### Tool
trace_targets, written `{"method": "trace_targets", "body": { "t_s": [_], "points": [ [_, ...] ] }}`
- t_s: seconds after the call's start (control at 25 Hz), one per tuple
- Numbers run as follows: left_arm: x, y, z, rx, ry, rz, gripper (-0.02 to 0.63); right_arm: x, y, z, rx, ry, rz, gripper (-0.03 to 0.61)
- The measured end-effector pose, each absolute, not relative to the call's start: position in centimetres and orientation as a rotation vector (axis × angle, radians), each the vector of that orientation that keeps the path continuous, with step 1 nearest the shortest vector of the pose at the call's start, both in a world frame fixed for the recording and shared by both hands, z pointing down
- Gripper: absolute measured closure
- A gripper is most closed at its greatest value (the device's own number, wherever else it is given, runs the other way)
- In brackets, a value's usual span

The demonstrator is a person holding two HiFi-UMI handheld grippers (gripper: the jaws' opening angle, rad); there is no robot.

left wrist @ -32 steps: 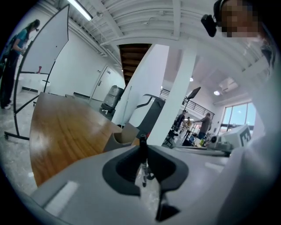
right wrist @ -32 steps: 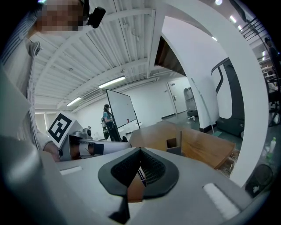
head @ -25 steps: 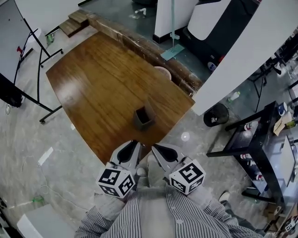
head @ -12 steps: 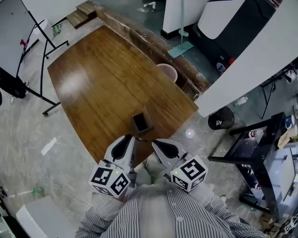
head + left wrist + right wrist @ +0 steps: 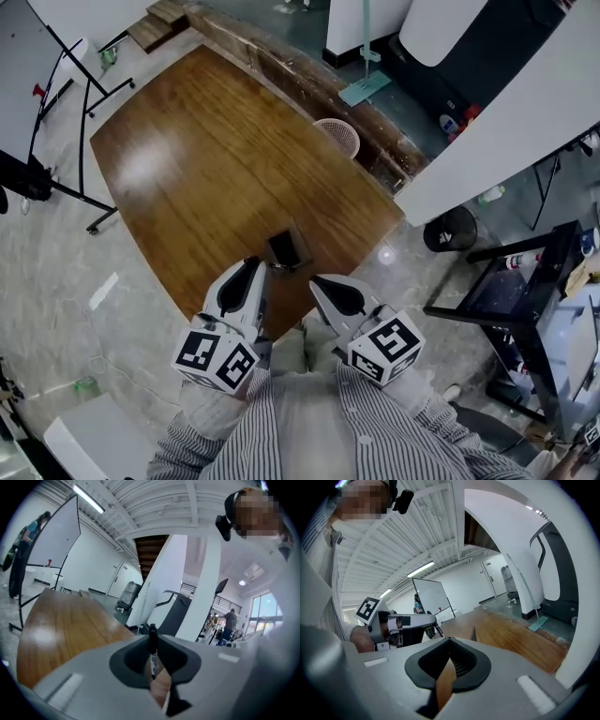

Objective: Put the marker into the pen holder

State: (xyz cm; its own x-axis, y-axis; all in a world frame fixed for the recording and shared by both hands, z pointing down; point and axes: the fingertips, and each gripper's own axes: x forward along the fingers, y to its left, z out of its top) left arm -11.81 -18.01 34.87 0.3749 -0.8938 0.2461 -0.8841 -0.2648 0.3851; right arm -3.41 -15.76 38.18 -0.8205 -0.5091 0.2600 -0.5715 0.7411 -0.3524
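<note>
Left gripper [image 5: 253, 274] is clenched on the marker [image 5: 152, 649]. In the left gripper view the marker's long axis runs vertical in the frame, along the slit between the jaws. Right gripper [image 5: 325, 287] has its jaws together and holds nothing. In the head view the pen holder [image 5: 286, 248] stands on the wooden table [image 5: 187, 169], just above the left gripper's tips and slightly to their right. I judge the left gripper is nearer, so it only needs a short move up-right.

Striped grey-white shirt [image 5: 309, 433]; pale grey left tool [image 5: 256, 265] and right tool [image 5: 314, 280], black-and-white marker cubes [image 5: 216, 357].
</note>
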Motion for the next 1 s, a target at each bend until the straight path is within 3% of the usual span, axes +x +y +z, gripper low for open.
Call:
{"method": "trace_targets", "body": {
  "t_s": [1.0],
  "points": [
    [-10.4,-22.8,44.6,2.185,-1.408,0.215,0.566,-3.2,-16.8,46.6,0.97,-2.599,0.934,0.581]
  ]
}}
